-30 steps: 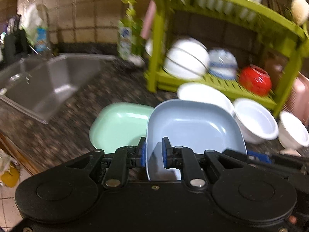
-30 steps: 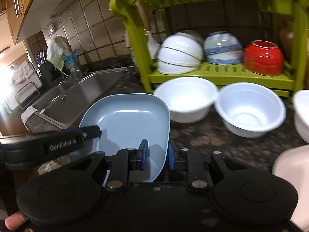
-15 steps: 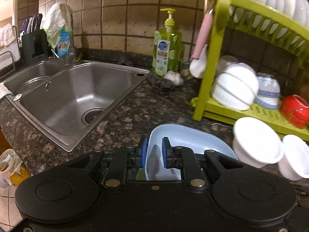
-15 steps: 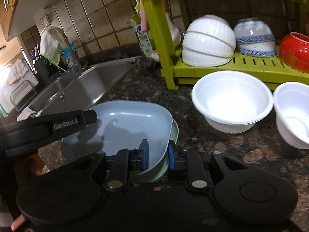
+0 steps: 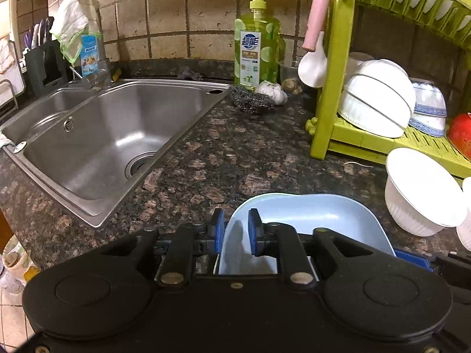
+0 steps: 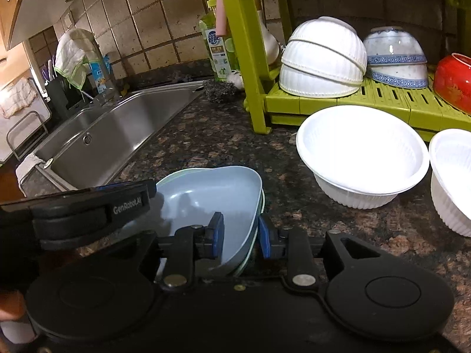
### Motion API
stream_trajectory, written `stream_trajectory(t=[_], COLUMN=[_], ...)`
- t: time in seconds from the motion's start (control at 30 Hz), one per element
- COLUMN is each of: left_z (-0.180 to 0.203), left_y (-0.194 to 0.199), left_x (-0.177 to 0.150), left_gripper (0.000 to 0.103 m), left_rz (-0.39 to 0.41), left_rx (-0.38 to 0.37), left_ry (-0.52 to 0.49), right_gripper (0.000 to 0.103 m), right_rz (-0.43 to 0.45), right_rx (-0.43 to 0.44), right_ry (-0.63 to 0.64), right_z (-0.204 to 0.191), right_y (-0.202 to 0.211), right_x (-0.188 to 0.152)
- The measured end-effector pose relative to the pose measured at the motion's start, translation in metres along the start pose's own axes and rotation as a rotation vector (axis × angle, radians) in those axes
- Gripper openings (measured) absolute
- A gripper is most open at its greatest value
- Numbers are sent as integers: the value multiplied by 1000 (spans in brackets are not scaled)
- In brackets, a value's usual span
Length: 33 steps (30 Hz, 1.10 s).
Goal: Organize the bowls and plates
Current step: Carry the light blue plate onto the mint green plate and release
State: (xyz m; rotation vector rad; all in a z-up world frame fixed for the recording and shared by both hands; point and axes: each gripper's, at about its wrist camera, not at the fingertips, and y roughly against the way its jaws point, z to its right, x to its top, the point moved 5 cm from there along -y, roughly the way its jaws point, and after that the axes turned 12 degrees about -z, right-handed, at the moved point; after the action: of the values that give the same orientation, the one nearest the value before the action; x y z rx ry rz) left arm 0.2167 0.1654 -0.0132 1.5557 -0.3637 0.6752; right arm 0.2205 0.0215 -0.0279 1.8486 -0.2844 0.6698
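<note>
Right wrist view: we are loosening both the right gripper and the left gripper, jaws slightly parted around the stiff, slick blue plate; its rim is looking like the best hold.

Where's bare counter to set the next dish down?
Bare granite counter lies between the steel sink, the green dish rack and the stacked blue plate. It is crowded to the right, where white ribbed bowls sit before the rack.

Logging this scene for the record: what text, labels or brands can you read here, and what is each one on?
"GenRobot.AI": on the arm of the left hand-held gripper, seen in the right wrist view.
"超能": blue label on the green dish soap bottle; the smaller print below is unreadable.
Blue packet behind the faucet: print too blurred to read.
</note>
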Motion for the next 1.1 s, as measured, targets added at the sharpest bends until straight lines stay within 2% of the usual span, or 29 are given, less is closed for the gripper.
stream_trajectory(t=[0.27, 0.4, 0.6, 0.9, 1.1], left_z=[-11, -14, -13, -17, -9], left_y=[0, 1, -2, 11, 37], left_x=[0, -1, -5, -6, -9], left_gripper=[30, 30, 30, 30, 30], left_rz=[-6, -10, -28, -13, 36], left_rx=[18, 13, 28, 7, 5], left_ry=[49, 61, 51, 84, 85], right_gripper=[29, 29, 29, 29, 29], right_rz=[13, 14, -66, -10, 38], right_rx=[-22, -5, -1, 14, 41], right_ry=[11, -1, 0, 18, 21], right_z=[3, 7, 9, 12, 25], right_y=[1, 4, -13, 10, 45], right_x=[-1, -3, -11, -12, -17])
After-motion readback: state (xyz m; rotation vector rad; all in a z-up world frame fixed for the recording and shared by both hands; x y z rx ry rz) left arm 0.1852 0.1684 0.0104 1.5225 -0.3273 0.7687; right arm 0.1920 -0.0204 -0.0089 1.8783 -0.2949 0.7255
